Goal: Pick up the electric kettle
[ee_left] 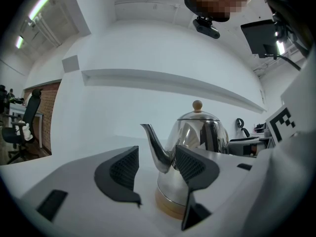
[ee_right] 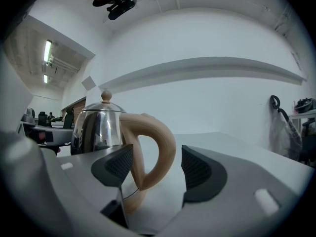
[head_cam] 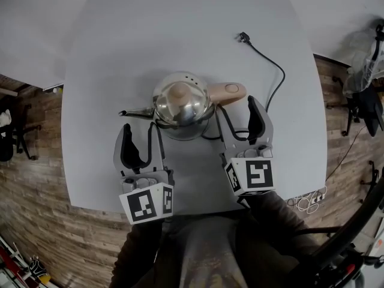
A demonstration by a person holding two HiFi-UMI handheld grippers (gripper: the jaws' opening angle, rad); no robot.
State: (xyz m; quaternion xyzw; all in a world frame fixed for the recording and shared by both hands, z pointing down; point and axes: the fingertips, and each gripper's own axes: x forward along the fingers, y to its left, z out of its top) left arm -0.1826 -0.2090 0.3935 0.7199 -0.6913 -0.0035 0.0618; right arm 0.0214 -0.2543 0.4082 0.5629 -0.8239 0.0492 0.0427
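A shiny steel electric kettle with a beige knob point(head_cam: 182, 105) stands near the middle of the white table point(head_cam: 180, 35). Its spout points to 9 o'clock and its beige handle point(ee_right: 158, 147) to 3 o'clock. The left hand-held gripper point(head_cam: 141, 128) sits at the kettle's 7 o'clock, jaws apart and holding nothing. The right hand-held gripper point(head_cam: 239, 107) sits at 4 o'clock, jaws also apart, with the handle just ahead of the gap. A black power cord point(head_cam: 270, 65) trails toward 1 o'clock.
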